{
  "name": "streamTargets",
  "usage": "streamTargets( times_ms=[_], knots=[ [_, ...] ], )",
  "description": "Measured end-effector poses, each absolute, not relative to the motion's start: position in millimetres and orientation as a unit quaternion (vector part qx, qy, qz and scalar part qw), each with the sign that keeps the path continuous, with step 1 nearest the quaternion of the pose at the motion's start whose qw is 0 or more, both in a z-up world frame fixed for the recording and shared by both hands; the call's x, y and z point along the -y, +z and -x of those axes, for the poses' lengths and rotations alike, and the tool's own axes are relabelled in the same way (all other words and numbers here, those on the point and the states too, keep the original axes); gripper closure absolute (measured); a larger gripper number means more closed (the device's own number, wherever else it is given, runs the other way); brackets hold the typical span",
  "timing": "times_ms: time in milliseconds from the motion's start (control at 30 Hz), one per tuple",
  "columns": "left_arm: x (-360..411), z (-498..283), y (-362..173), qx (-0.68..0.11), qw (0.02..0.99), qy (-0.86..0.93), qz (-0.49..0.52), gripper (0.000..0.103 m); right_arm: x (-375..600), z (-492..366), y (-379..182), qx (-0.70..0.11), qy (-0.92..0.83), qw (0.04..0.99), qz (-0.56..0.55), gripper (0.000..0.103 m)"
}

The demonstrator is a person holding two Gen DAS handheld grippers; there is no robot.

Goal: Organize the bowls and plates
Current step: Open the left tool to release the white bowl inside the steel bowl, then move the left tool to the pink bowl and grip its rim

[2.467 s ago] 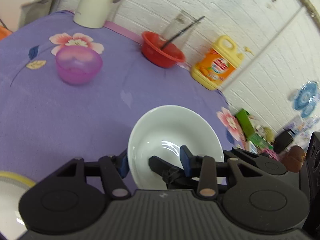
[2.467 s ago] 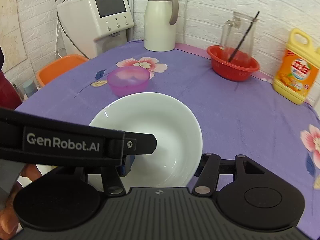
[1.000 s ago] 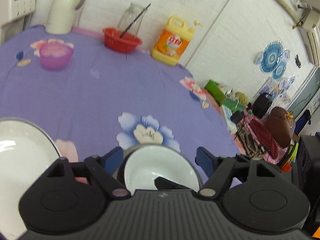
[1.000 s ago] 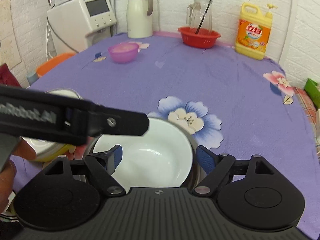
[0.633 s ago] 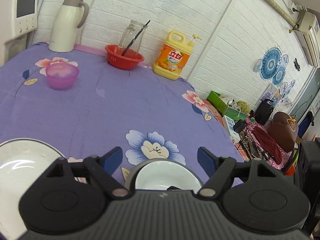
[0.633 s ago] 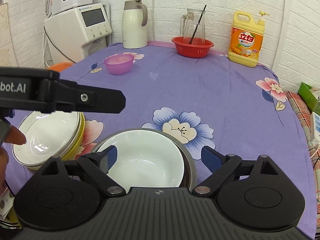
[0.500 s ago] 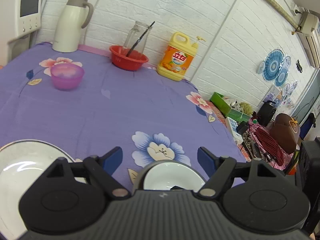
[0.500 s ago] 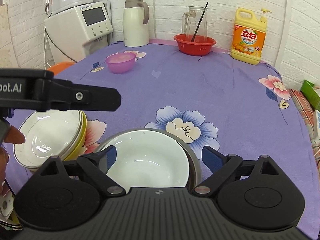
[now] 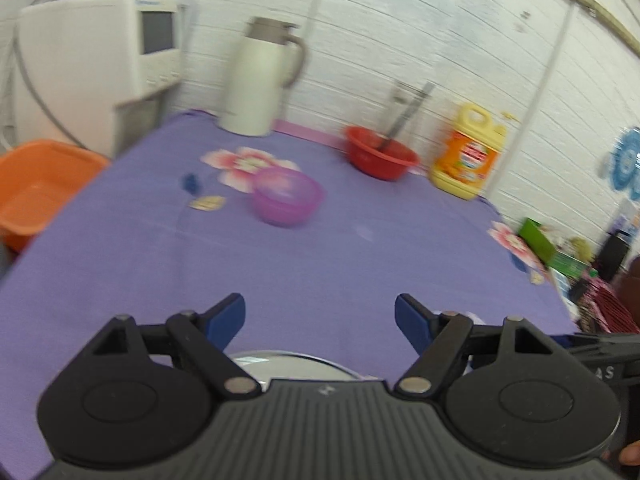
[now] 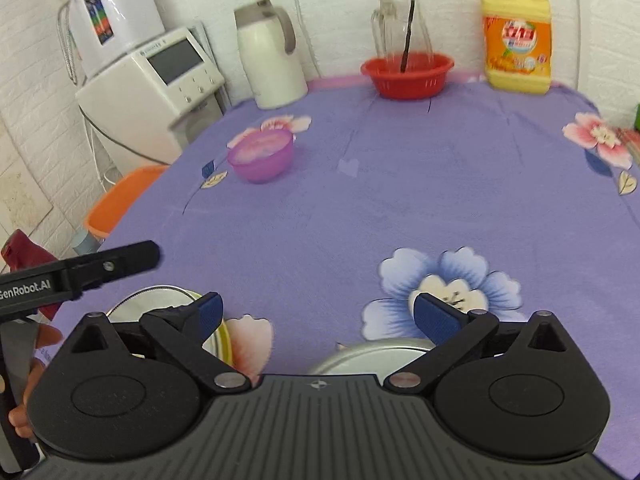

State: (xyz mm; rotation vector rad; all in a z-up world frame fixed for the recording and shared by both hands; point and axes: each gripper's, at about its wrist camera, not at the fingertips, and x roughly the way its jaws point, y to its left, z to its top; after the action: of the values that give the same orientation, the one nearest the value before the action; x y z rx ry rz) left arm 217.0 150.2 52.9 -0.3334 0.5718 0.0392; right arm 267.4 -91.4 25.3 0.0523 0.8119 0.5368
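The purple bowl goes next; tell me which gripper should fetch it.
Left, probably. The left gripper points almost straight at the purple bowl, jaws open and empty. The right gripper is open too, but the bowl lies off to its left.

You've got 2 grippers: left gripper (image 9: 319,314) and right gripper (image 10: 318,316), both w/ jaws spread wide and nothing between them. Bowls: 1 purple bowl (image 10: 260,156) toward the table's (image 10: 400,200) far left, 1 red basket (image 10: 407,74) at the far edge w/ 1 glass jug (image 10: 400,20) standing in it. 2 bowl stacks at the near edge: left stack (image 10: 160,300) and right stack (image 10: 372,354); can't tell how many pieces per stack. Also 1 thermos (image 10: 270,64), 1 detergent bottle (image 10: 516,44), 1 dispenser (image 10: 160,80), 1 orange basin (image 10: 120,196) off the left edge.
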Motion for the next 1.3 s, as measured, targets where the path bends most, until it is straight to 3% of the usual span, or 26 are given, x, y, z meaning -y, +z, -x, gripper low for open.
streamTargets(
  times_ms=[333,633,1033,1300],
  knots=[
    [-252.9,-204.8,81.4,-0.231,0.951,0.126,0.161,0.025,47.4,-284.2,30.8,-0.387,0.293,0.874,0.013,0.0],
    [-265.2,-289.3,94.6,-0.227,0.957,0.093,0.155,0.025,23.0,-337.2,51.6,-0.357,0.293,0.886,0.03,0.0],
    [-248.7,-450.7,10.2,-0.349,0.915,0.042,0.199,0.028,-52.3,-462.4,16.3,-0.379,0.27,0.879,0.106,0.0],
    [-244.6,-494.2,-18.0,-0.377,0.906,0.05,0.186,0.032,-78.8,-496.6,-18.5,-0.384,0.274,0.871,0.139,0.0]
  ],
)
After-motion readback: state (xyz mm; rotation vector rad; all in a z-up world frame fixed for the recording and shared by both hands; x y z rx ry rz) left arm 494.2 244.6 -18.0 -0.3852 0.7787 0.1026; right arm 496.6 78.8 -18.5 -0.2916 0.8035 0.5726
